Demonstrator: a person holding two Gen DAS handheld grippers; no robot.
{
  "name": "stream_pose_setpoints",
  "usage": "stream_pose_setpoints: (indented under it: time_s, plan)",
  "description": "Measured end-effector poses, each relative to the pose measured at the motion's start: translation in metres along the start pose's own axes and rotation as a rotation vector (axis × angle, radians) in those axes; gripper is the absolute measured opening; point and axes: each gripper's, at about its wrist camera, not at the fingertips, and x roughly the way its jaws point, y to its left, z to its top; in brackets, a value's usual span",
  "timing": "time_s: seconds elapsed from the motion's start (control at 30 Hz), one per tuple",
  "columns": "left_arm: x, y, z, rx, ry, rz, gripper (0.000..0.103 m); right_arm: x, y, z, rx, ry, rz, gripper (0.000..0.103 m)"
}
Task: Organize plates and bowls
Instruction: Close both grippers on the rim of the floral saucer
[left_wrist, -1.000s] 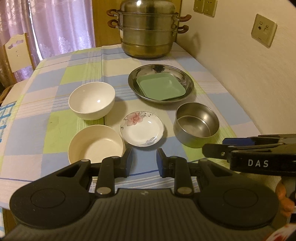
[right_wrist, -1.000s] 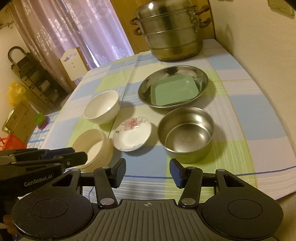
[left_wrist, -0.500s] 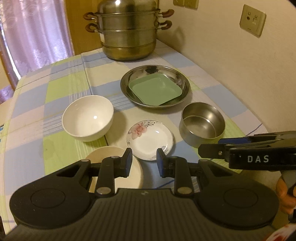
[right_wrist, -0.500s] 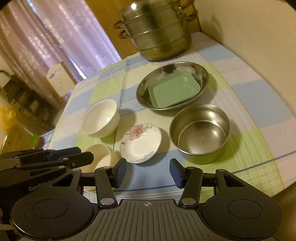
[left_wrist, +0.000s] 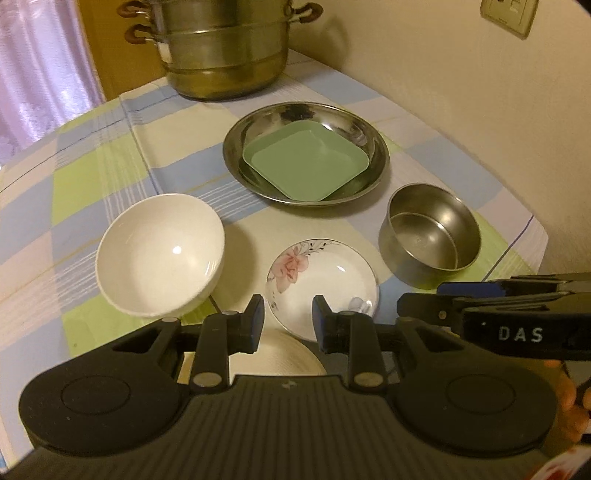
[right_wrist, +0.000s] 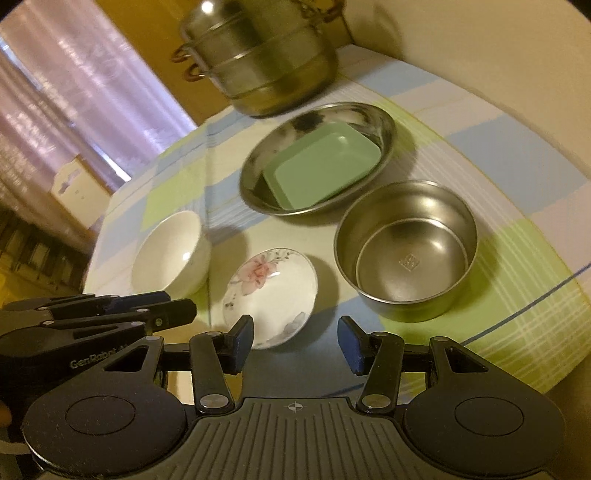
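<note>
Floral saucer (left_wrist: 322, 286) on tabletop (left_wrist: 92, 177), just ahead of left hand-held gripper (left_wrist: 288, 317), slightly right of its gap. Round, no long axis. Left jaws narrowly apart, empty. Right hand-held gripper (right_wrist: 295, 341) half open, just been closing, empty; saucer ahead-left, steel bowl (right_wrist: 405, 251) ahead-right.
</note>
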Motion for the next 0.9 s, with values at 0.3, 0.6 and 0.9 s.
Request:
stream_pose_setpoints:
  time_s: [0.3, 0.6, 0.9]
  plan:
    - [0.038, 0.016, 0.01, 0.051, 0.091, -0.035, 0.026, 0.03, 0.003, 0.0, 0.06, 0.008, -0.062, 0.034]
    - [0.066, 0.023, 0.018, 0.052, 0.164, -0.057, 0.026, 0.05, 0.008, 0.004, 0.067, 0.004, -0.112, 0.025]
    - [0.083, 0.028, 0.022, 0.039, 0.207, -0.074, 0.018, 0.064, 0.009, 0.006, 0.062, 0.023, -0.142, 0.017]
